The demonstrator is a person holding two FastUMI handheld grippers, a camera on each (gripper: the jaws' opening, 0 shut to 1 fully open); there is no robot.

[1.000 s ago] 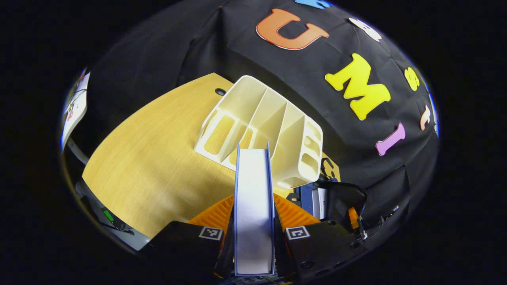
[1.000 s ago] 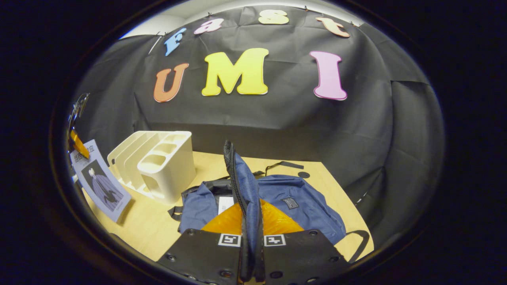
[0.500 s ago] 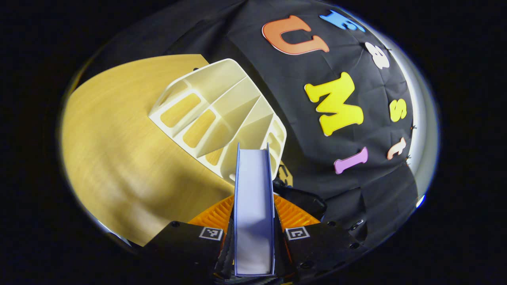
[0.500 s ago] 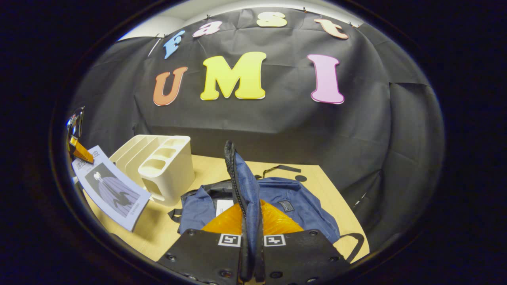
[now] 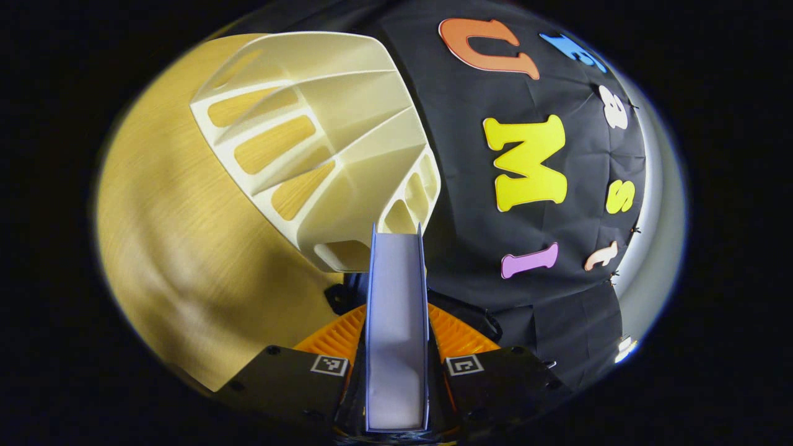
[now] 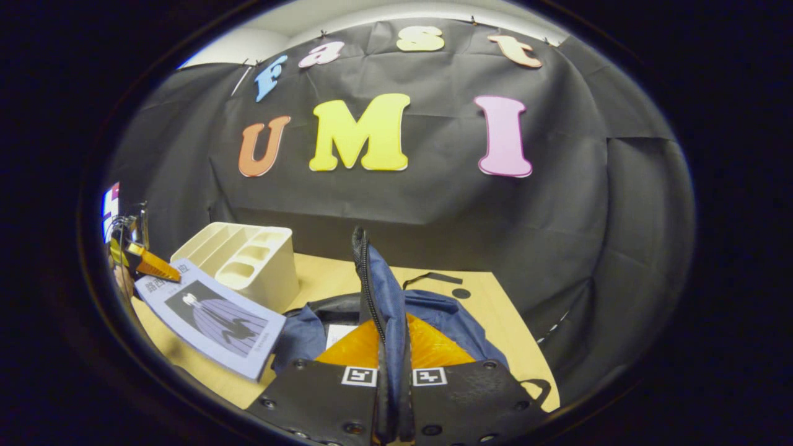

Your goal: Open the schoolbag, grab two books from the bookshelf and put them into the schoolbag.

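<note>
Table (image 6: 495, 310) carries the cream bookshelf (image 6: 248, 260), with the blue schoolbag (image 6: 458, 316) just beside it. Right gripper (image 6: 392, 371) is pinching the bag's zippered flap (image 6: 384, 297), holding the mouth up. Left gripper (image 5: 396, 347) clamps a book (image 5: 396, 322), seen near the opening (image 6: 210, 316). Best: keep the flap high, slide the book in edge-first.

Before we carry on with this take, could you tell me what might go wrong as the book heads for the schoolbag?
1. The left gripper pinches the book by one edge only, so it hangs flat and could slip or sag.
2. The right gripper lifts just a strip of the schoolbag rim; the opening looks narrow, so the book may catch.
3. The bookshelf stands close beside the bag; a swing could knock it.
</note>
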